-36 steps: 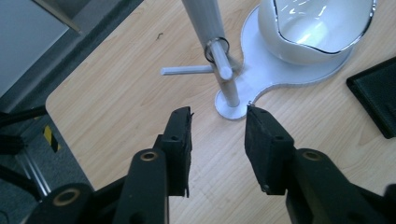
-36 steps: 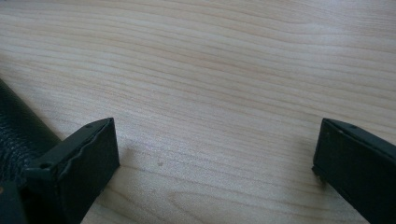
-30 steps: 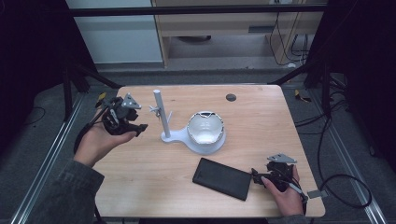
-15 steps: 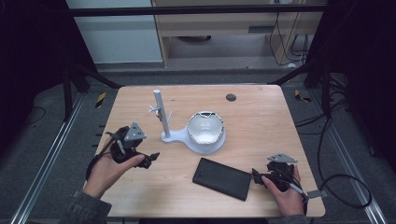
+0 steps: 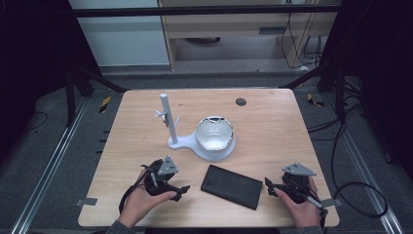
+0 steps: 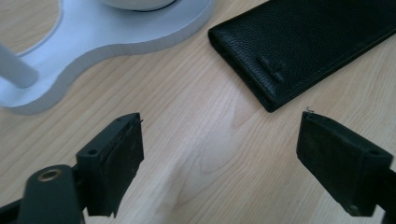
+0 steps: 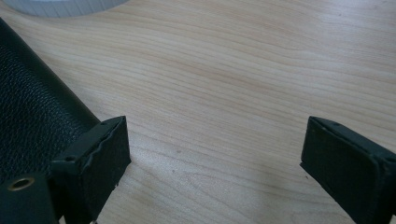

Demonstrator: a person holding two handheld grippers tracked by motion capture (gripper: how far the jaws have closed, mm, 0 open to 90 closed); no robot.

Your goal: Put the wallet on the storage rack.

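A: Lying flat on the desk (image 5: 272,122) is a black wallet (image 5: 232,186). It sits near the front edge, right between the two hands.

B: Where are the left tongs (image 5: 181,191)?

A: Low over the desk, just beside the left end of the wallet. They point at it but do not touch it. From the left gripper view, the corner of the wallet (image 6: 299,44) is a bit ahead of the two black pads, and bare wood is between them.

B: Are they wide?

A: Yes, wide apart. They flew open and have just been closing a tiny bit, with nothing between them.

B: And the right tongs (image 5: 269,187)?

A: They are at the right end of the wallet, very near it. In the right gripper view, the wallet (image 7: 32,116) is beside and behind the left pad. I cannot tell if that pad touches it. Wood shows between the pads.

B: Wide too?

A: Wide too, and they have just been closing a little. They hold nothing.

B: What else is on the desk?

A: A white stand (image 5: 202,145) with a tall post, behind the wallet. A white round bowl thing (image 5: 214,132) sits on its base. A small dark dot (image 5: 240,102) is far back on the desk.
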